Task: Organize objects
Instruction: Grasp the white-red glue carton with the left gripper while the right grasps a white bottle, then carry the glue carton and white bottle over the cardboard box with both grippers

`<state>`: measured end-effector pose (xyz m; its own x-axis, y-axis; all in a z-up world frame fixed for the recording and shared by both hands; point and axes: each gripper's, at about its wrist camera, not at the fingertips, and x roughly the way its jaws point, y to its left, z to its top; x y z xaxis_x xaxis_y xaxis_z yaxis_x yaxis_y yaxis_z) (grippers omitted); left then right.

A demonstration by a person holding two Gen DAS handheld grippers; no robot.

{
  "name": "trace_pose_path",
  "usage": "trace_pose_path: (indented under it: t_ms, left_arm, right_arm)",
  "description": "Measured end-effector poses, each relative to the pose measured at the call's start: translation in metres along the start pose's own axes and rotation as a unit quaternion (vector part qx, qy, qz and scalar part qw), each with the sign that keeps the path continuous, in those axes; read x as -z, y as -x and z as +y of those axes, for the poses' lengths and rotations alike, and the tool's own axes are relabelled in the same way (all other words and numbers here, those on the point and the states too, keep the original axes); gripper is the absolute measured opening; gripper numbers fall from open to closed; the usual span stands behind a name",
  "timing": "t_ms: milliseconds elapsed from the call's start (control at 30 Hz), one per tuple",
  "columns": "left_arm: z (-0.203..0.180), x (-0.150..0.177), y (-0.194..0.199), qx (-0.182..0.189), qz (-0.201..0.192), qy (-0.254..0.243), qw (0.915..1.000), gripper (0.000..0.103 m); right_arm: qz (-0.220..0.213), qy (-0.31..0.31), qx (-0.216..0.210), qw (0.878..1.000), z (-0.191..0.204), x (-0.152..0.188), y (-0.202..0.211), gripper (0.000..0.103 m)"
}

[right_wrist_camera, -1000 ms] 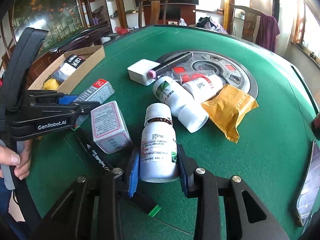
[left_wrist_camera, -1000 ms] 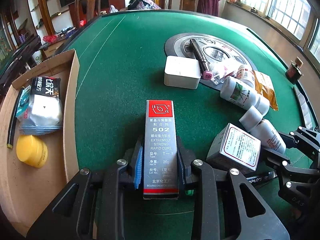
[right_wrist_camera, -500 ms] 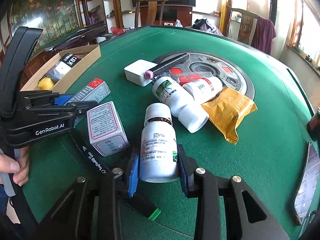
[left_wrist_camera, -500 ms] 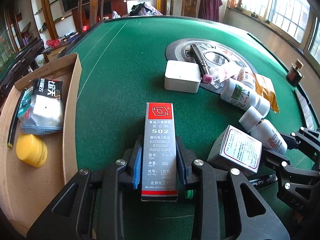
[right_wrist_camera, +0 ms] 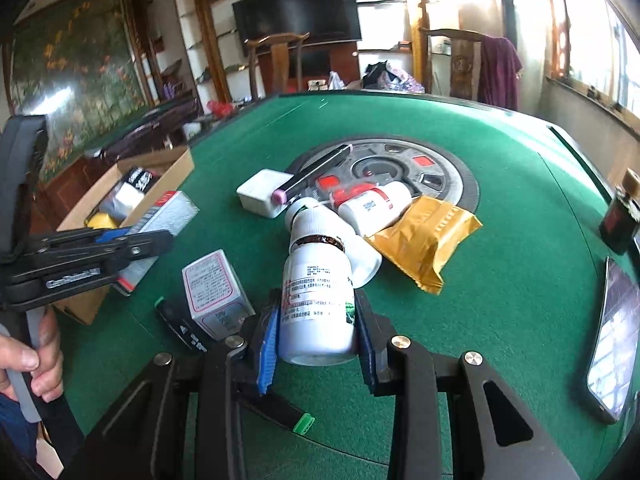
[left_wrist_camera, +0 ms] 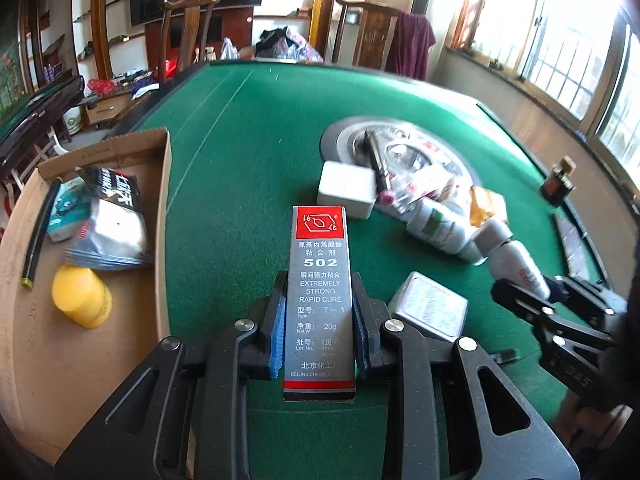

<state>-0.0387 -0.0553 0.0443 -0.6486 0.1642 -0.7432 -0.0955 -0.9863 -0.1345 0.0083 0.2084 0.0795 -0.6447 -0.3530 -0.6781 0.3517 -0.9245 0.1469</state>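
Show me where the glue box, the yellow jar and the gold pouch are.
glue box (left_wrist_camera: 320, 280), left wrist view, its printed grey face.
yellow jar (left_wrist_camera: 82, 296), left wrist view, its side.
gold pouch (right_wrist_camera: 424, 236), right wrist view, its middle.

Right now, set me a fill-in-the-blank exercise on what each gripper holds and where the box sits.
1. The left gripper is shut on the ____ box.
2. The right gripper is shut on a white ____.
3. The yellow jar lies in the ____ box.

Missing: glue; bottle; cardboard

wooden chairs (right_wrist_camera: 276, 60), dark tv (right_wrist_camera: 296, 12), maroon cloth (right_wrist_camera: 500, 72) over a chair, probably a floral mural (right_wrist_camera: 76, 80)
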Motion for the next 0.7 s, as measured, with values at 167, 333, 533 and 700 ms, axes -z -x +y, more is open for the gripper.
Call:
trace_pose_path:
  t_ms: [167, 333, 533, 700]
  left_arm:
    - [0.010, 0.000, 0.029, 0.027, -0.021, 0.008, 0.9994, 0.027]
    - [0.031, 0.001, 0.058, 0.036, -0.044, 0.024, 0.9981, 0.027]
    - [0.066, 0.007, 0.077, 0.033, -0.059, 0.054, 0.9963, 0.027]
    - [0.111, 0.013, 0.092, 0.010, -0.073, 0.095, 0.9928, 0.027]
  right_arm:
    - [-0.004, -0.026, -0.001, 1.000, 0.002, 0.000, 0.007, 0.033]
    - [-0.011, -0.012, -0.013, 1.000, 0.034, -0.008, 0.019, 0.033]
    - [-0.001, 0.023, -0.042, 0.999, 0.079, -0.020, 0.018, 0.033]
    - [0.016, 0.041, -0.075, 0.996, 0.116, -0.028, 0.010, 0.033]
